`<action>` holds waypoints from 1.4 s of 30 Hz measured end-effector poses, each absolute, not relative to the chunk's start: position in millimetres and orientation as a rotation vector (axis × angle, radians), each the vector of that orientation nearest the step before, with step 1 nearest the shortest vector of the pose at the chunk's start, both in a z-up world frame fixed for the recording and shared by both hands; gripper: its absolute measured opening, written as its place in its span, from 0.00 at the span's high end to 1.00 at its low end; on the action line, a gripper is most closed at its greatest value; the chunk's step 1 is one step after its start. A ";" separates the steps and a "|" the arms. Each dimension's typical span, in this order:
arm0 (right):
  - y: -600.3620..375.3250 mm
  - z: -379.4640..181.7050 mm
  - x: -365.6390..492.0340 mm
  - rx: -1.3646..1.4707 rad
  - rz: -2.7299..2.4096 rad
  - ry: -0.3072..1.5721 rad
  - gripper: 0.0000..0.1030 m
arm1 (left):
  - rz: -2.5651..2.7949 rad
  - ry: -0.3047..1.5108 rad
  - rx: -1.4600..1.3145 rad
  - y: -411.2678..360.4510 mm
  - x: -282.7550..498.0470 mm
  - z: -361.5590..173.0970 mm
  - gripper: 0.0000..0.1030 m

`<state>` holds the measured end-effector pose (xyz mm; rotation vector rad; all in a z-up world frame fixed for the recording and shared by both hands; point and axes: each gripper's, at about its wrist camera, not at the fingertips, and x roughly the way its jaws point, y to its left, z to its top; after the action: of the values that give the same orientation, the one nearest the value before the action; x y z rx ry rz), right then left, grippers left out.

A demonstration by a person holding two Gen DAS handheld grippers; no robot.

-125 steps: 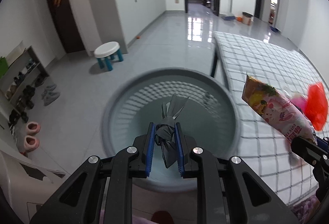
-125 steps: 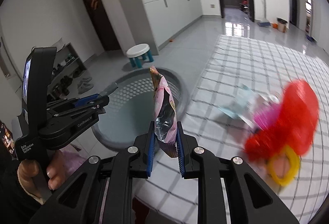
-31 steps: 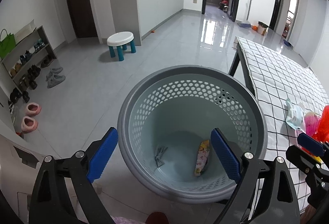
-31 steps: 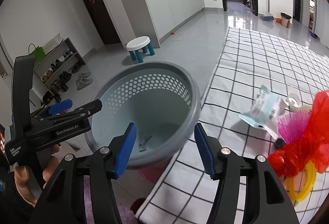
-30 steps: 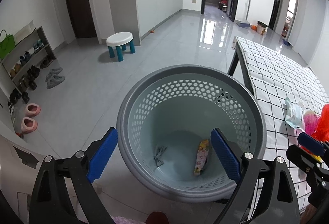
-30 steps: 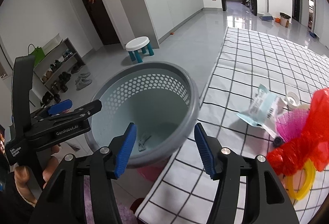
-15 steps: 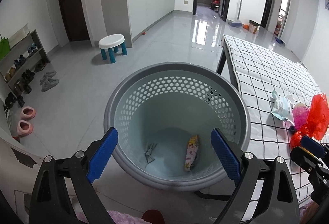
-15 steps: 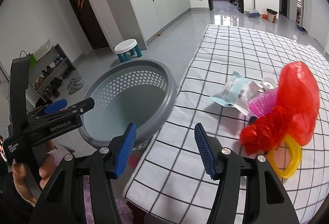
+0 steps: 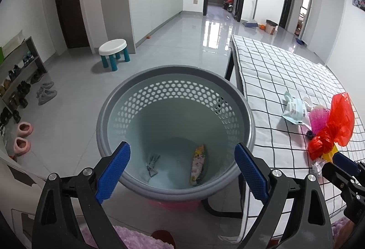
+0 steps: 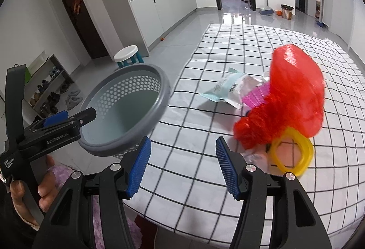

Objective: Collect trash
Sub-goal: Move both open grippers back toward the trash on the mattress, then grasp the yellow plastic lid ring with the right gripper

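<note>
From the left wrist view, my left gripper [image 9: 181, 171] hung with its jaws spread wide and empty above the round grey perforated plastic basket [image 9: 146, 82]. A pink-and-yellow snack wrapper [image 9: 198, 164] and a crumpled dark scrap [image 9: 152, 163] lay on the basket's floor, so I judged two drops done.

From the right wrist view, my right gripper [image 10: 182, 163] was released, holding nothing, over the black-and-white checked tablecloth [image 10: 239, 43] just right of the basket. Farther right of the basket lay a pale blue barcoded packet [image 10: 224, 89], a crumpled red plastic bag [image 10: 294, 89] and a yellow plastic ring [image 10: 292, 154]. I judged the next move a reach for that pile, then a close on one light piece.
</note>
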<state>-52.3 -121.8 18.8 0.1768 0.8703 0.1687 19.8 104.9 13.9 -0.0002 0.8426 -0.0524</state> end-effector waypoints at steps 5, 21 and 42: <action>-133.0 17.3 -60.0 0.188 0.143 0.872 0.44 | -0.070 0.844 0.007 96.1 18.2 13.0 0.12; -182.6 6.1 -84.1 0.234 0.016 0.879 0.44 | -0.112 0.855 0.026 71.9 19.1 7.3 0.12; -225.5 -19.1 -81.4 0.228 -0.088 0.944 0.36 | -0.140 0.874 0.083 42.1 21.0 -1.4 0.12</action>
<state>-81.4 -225.5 -19.1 0.2283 0.9441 -0.0875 21.0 42.1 -1.4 0.0832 0.8740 -0.1404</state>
